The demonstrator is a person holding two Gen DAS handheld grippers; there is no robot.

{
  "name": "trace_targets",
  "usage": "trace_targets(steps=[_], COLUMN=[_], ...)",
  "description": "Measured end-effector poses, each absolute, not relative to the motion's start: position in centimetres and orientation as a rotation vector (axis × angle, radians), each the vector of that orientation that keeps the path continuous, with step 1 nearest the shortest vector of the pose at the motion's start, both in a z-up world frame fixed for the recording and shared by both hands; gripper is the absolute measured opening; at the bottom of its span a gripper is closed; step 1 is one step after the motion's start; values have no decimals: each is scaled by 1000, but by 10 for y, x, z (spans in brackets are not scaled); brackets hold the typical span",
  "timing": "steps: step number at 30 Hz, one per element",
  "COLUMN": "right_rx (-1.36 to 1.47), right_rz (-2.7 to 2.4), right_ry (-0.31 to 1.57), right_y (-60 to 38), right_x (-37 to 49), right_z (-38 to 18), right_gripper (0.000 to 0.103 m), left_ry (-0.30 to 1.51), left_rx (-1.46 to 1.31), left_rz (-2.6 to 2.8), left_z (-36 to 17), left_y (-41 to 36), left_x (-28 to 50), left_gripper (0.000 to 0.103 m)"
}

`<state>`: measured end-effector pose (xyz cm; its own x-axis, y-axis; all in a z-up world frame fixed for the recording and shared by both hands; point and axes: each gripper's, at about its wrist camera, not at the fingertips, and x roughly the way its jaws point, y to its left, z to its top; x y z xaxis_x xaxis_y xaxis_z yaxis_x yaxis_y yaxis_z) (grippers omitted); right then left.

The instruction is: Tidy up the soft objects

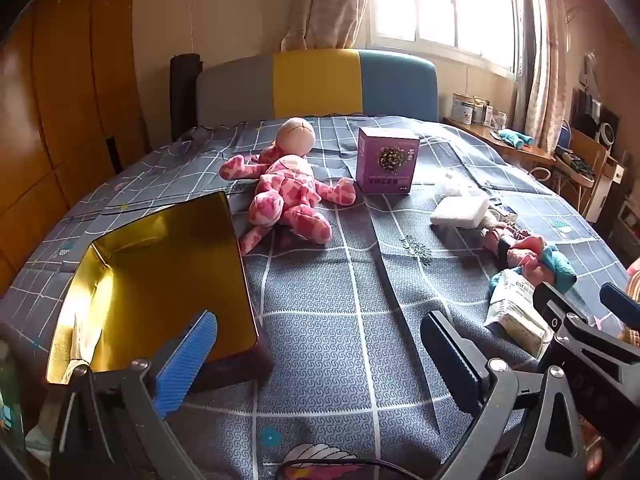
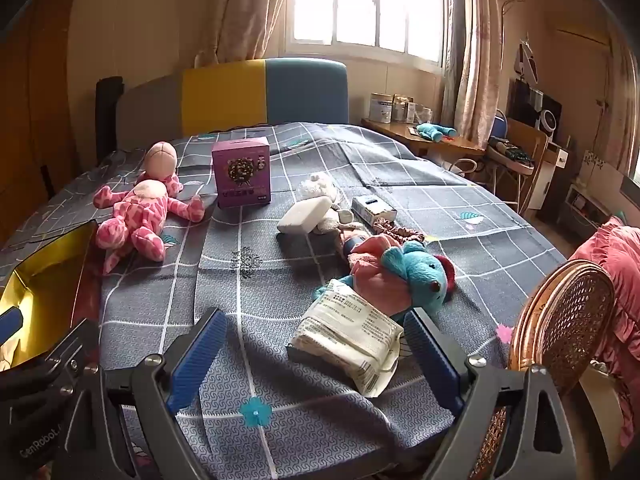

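A pink spotted plush toy [image 1: 288, 188] lies on the bed, also in the right wrist view [image 2: 138, 216]. A blue plush in a pink dress [image 2: 404, 276] lies at the right, with a white soft pack [image 2: 352, 340] in front of it and a white sponge block [image 2: 304, 216] behind. An open gold-lined box [image 1: 160, 280] sits at the left. My left gripper [image 1: 320, 356] is open and empty, beside the box. My right gripper [image 2: 316, 356] is open and empty, its jaws on either side of the white pack's near end, above the bed.
A purple carton [image 1: 386, 160] stands upright mid-bed. A small white plush [image 2: 320, 188], a small box [image 2: 374, 208] and a scrunchie [image 2: 400, 232] lie near the sponge. A wicker chair [image 2: 560, 320] stands at the bed's right edge. A desk [image 2: 440, 140] is beyond.
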<state>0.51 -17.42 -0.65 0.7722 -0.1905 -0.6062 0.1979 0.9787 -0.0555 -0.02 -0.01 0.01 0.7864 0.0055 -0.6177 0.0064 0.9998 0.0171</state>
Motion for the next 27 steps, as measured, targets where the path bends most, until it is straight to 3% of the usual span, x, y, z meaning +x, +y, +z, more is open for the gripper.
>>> trace_targets(steps=[27], right_rx=[4], right_rz=[-201], right_ry=[660], right_y=[-171], right_x=[8], right_z=[-8], right_gripper=[92], left_ry=[668], left_rx=[25], left_rz=[14], left_z=[1], left_y=[5], left_x=[1], left_gripper=[103])
